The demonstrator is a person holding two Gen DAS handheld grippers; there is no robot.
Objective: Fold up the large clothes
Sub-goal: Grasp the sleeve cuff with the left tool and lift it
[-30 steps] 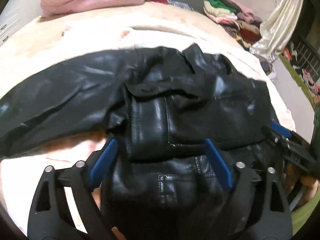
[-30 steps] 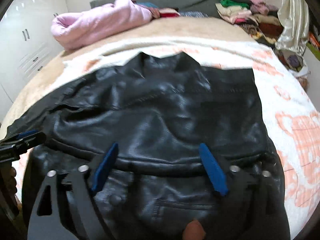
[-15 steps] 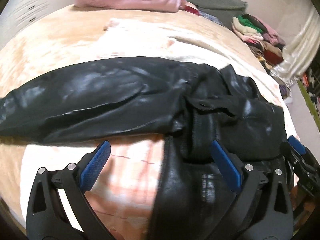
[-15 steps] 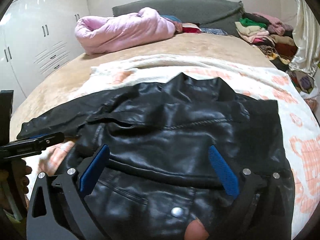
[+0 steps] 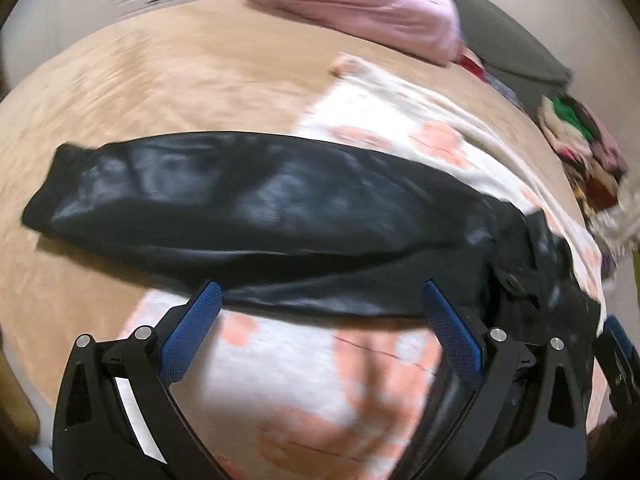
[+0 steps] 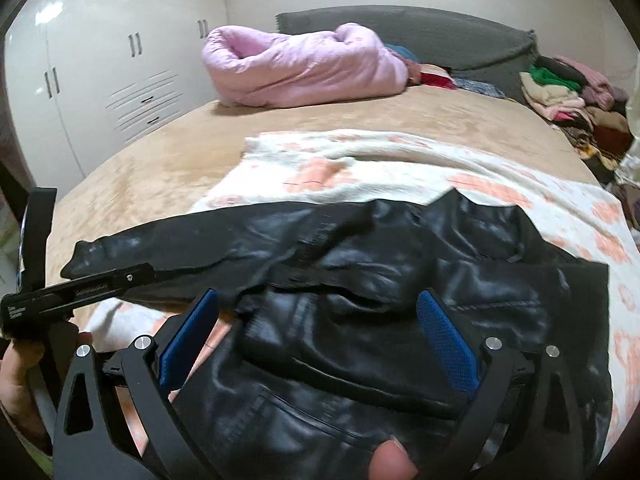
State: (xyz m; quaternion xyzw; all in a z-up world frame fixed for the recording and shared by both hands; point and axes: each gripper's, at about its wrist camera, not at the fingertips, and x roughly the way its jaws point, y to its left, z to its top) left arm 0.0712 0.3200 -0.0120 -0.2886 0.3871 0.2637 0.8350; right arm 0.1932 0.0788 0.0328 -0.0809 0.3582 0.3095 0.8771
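A black leather jacket lies flat on a white blanket with orange patches spread over the bed. Its long sleeve stretches out to the left across the left wrist view. My left gripper stands open just short of the sleeve's near edge, nothing between its blue pads. My right gripper is open above the jacket's body, its pads apart from the leather. The left gripper also shows from the side as a black bar at the left of the right wrist view, held by a hand.
A rolled pink duvet lies at the head of the tan bed, against a grey headboard. Piled clothes sit at the far right. White wardrobes stand on the left.
Both grippers opened fully and drew back from the jacket. The left one swung leftward from the jacket's body to face the outstretched sleeve; the right one rose and backed off.
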